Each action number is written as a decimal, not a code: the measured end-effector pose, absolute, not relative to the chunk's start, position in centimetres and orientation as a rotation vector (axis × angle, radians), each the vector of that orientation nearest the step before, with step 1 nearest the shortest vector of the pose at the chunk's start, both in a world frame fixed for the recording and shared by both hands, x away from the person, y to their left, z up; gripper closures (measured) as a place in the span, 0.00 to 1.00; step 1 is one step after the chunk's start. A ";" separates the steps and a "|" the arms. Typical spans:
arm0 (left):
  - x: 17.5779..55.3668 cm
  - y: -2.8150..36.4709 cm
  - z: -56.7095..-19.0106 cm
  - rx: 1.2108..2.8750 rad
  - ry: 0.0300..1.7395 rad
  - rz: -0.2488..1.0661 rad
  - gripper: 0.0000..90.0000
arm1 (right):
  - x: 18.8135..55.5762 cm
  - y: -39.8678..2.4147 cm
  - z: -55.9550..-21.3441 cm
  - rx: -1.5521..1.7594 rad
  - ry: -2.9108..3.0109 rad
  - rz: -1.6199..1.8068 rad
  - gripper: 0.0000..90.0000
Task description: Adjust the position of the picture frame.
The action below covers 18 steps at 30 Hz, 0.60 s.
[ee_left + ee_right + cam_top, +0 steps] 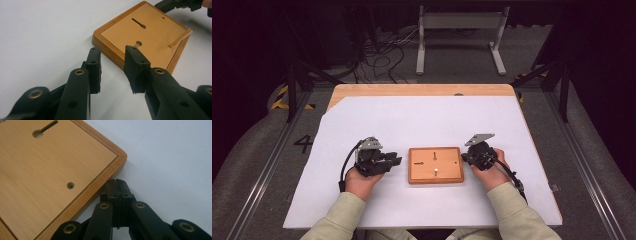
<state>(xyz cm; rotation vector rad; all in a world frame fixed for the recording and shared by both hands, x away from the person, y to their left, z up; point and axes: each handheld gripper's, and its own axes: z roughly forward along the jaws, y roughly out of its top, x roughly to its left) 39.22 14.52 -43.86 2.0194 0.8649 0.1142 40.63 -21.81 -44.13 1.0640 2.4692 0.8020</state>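
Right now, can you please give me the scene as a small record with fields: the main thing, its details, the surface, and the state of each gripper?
main thing: wooden board, lying flat between the two grippers
board details: two keyhole slots, one small upright peg, one small hole
surface: white sheet over a wooden table
left gripper: open, beside the board's edge, holding nothing
right gripper: shut, empty, at the board's edge

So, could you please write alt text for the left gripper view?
The left gripper, jaws open and holding nothing, points at the near corner of a wooden board lying on a white table. The board has two keyhole slots and a thin peg.
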 end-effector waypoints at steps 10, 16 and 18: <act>39.2 14.7 -43.5 2.015 0.853 0.118 0.73 | 38.0 -22.0 -43.9 1.065 2.536 0.793 1.00; 39.2 14.4 -43.5 2.018 0.849 0.117 0.73 | 36.8 -21.8 -43.9 1.055 2.593 0.829 1.00; 39.2 14.3 -43.5 2.018 0.847 0.117 0.73 | 36.6 -21.5 -43.9 1.024 2.606 0.824 1.00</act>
